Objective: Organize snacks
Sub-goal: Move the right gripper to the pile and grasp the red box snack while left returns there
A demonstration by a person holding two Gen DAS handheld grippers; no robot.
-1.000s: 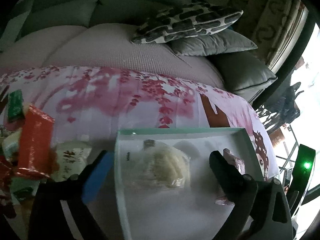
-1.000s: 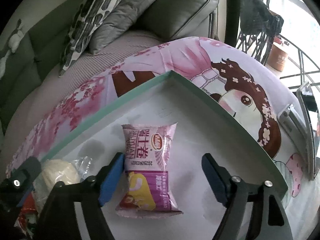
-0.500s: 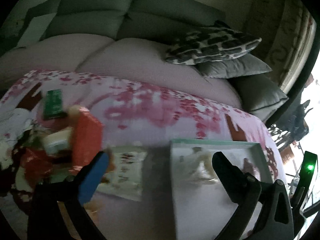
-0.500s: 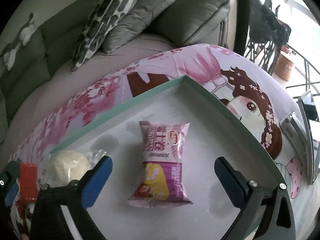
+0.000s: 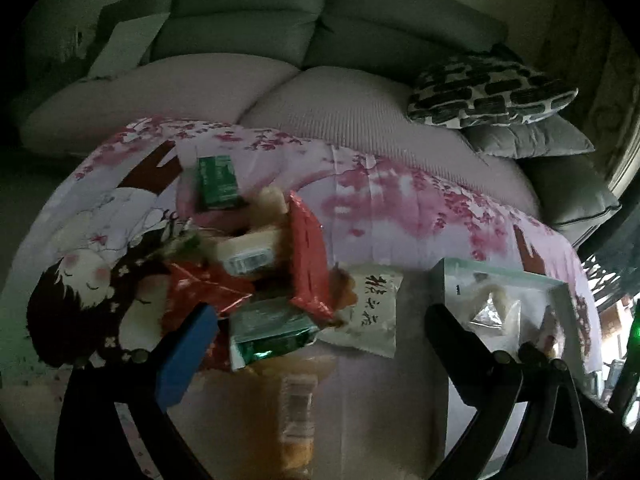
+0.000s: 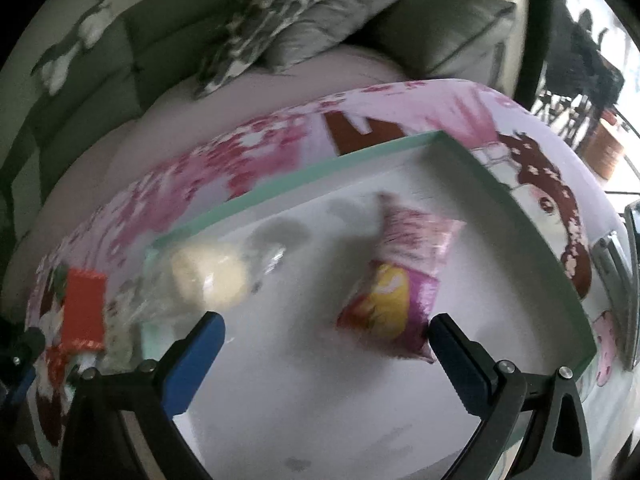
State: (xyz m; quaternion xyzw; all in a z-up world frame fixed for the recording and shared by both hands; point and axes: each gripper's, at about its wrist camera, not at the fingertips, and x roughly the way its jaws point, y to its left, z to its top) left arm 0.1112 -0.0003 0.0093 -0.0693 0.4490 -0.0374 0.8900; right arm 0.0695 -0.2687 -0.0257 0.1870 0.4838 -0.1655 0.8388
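Note:
My left gripper (image 5: 320, 324) is open and empty above a pile of snacks: a red packet (image 5: 308, 252), a white packet with dark lettering (image 5: 370, 312), a green-and-white packet (image 5: 272, 332), a green box (image 5: 216, 180) and an orange packet (image 5: 296, 412) between the fingers. The green-rimmed white tray (image 6: 520, 216) holds a wrapped pale bun (image 6: 208, 280) and a pink-and-yellow packet (image 6: 396, 284). My right gripper (image 6: 324, 332) is open and empty over the tray, the pink packet by its right finger (image 6: 452, 352).
The table wears a pink cartoon-print cloth (image 5: 400, 200). A grey sofa (image 5: 280, 40) with patterned and grey cushions (image 5: 492, 92) stands behind it. A silver device (image 6: 616, 264) lies right of the tray. The tray also shows at the right of the left wrist view (image 5: 444, 280).
My left gripper has swung left from over the tray to over the snack pile. My right gripper has drawn back and shifted left; the pink packet now lies by its right finger.

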